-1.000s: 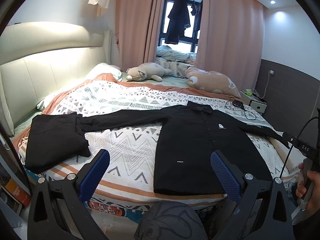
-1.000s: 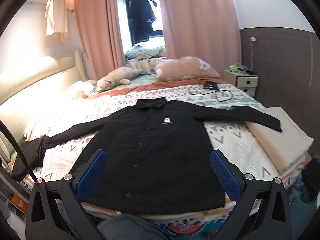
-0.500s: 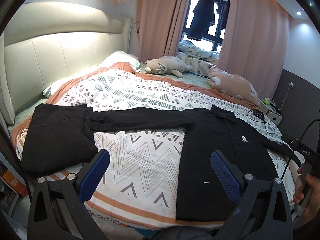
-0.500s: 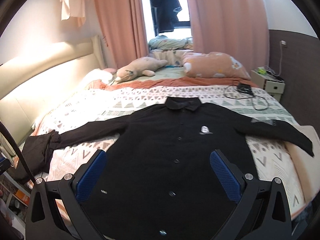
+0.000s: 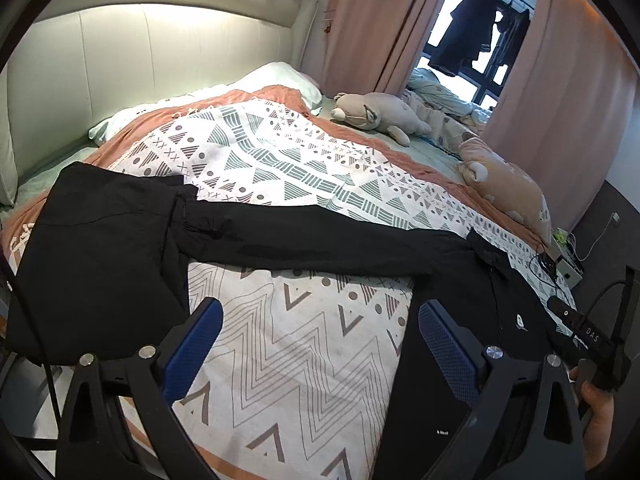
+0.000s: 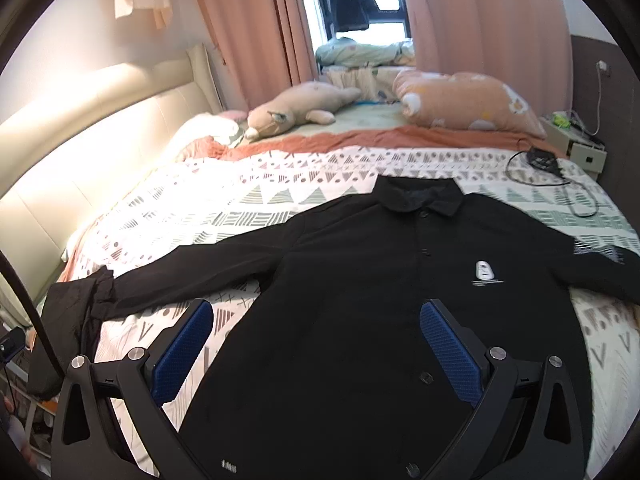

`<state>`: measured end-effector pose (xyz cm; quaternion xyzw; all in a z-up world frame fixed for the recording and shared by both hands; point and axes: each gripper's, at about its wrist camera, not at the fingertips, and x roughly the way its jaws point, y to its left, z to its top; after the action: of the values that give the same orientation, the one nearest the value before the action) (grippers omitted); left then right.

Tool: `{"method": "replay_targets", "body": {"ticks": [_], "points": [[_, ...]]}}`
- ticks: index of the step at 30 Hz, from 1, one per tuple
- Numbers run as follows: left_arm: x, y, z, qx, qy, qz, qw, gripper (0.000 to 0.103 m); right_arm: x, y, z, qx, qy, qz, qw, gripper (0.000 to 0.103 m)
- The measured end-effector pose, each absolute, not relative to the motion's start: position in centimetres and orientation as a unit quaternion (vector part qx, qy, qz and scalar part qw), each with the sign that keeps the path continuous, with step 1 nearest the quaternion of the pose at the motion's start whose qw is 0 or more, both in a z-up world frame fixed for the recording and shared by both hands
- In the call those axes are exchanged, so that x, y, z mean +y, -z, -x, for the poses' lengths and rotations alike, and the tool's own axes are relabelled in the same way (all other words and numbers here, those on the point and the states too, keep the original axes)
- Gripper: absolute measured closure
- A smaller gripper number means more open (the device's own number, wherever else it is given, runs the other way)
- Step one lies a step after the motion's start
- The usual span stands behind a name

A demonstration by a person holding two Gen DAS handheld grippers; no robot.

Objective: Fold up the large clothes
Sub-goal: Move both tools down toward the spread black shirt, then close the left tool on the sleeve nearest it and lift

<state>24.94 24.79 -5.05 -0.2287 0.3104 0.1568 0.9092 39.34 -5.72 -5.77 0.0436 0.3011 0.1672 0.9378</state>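
Black shirt spread flat on patterned bed; left claw apart, right claw apart, both empty

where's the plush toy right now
The grey plush toy lies at the bed's far edge, centre-left in the right wrist view, between the pink curtain and the peach floral pillow.

Jacket spread flat on bed, folded garment at its left sleeve end, pillows behind.
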Motion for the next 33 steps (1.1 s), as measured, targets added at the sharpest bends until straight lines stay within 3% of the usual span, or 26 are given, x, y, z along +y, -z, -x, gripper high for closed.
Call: {"method": "replay_targets", "body": {"ticks": [13,16,18,22,26,29,33], "points": [[31.5,9.2,-31.6,0.335,-0.230,0.320,0.856,0.013,-0.1,8.1,-50.6,0.339,-0.176,-0.060,0.922,0.000],[32.6,10.8,-33.2,0.353,-0.238,0.336,0.840,0.030,0.9,9.3,-52.9,0.349,-0.179,-0.055,0.918,0.013],[33.3,12.2,-34.4,0.369,-0.245,0.348,0.826,0.031,1.4,10.5,-54.6,0.364,-0.180,-0.059,0.912,0.024],[34.5,15.3,-36.2,0.391,-0.260,0.380,0.797,0.031,2.1,12.5,-57.8,0.389,-0.177,-0.075,0.901,0.026],[35.2,17.8,-38.0,0.410,-0.280,0.389,0.775,0.031,2.7,13.8,-60.3,0.406,-0.183,-0.081,0.892,0.037],[35.8,19.2,-39.1,0.412,-0.292,0.401,0.765,0.031,2.8,14.7,-61.9,0.415,-0.186,-0.086,0.887,0.037],[36.9,20.9,-40.6,0.419,-0.310,0.406,0.751,0.042,2.9,15.6,-63.4,0.426,-0.191,-0.100,0.879,0.037]]}}
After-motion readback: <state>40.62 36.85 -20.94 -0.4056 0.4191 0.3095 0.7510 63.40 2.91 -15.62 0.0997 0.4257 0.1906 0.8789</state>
